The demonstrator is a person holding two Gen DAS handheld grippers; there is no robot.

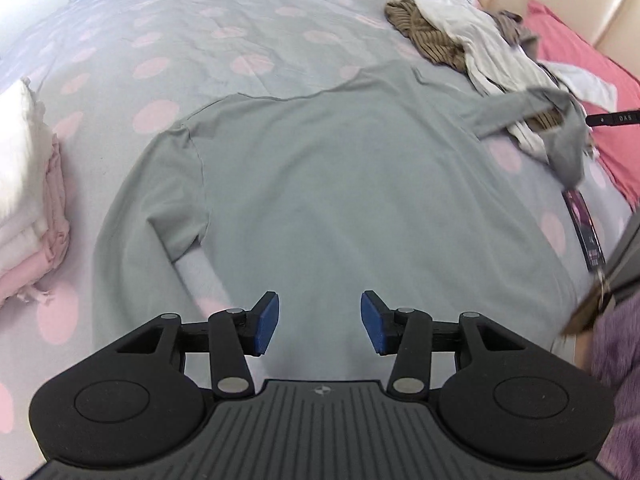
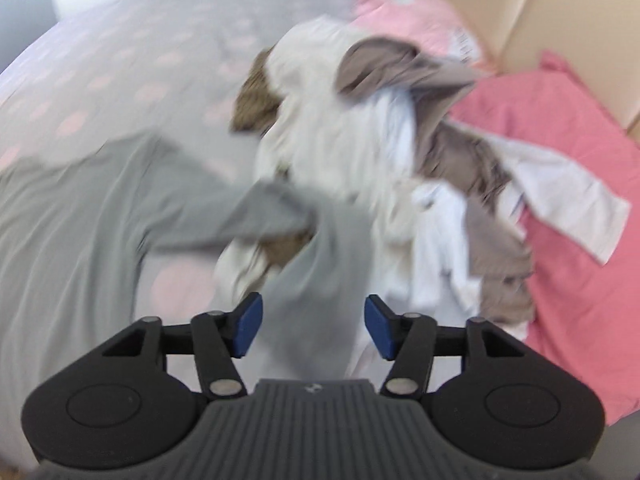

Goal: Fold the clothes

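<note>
Spreading the grey shirt point(image 1: 340, 168) flat on the bed point(image 1: 160, 40) readied folding; your left tongs point(image 1: 319, 323) and right tongs point(image 2: 313, 327) hung released, right sleeve point(image 2: 320, 264) draped over the unfolded pile point(image 2: 360, 152).

- Left gripper point(image 1: 320, 326): jaws spread wide, blue pads point(image 1: 267, 322) facing each other across an empty gap, nothing pinched, black linkage arms level and symmetric, aimed forward and tilted down toward the bed.
- Right gripper point(image 2: 312, 326): jaws likewise spread wide, blue pads point(image 2: 380, 326) apart with nothing clamped between them, pointed forward and down; whole view motion-blurred.
- In the left wrist view, only a thin black bar at the right edge, likely part of the right gripper.
</note>
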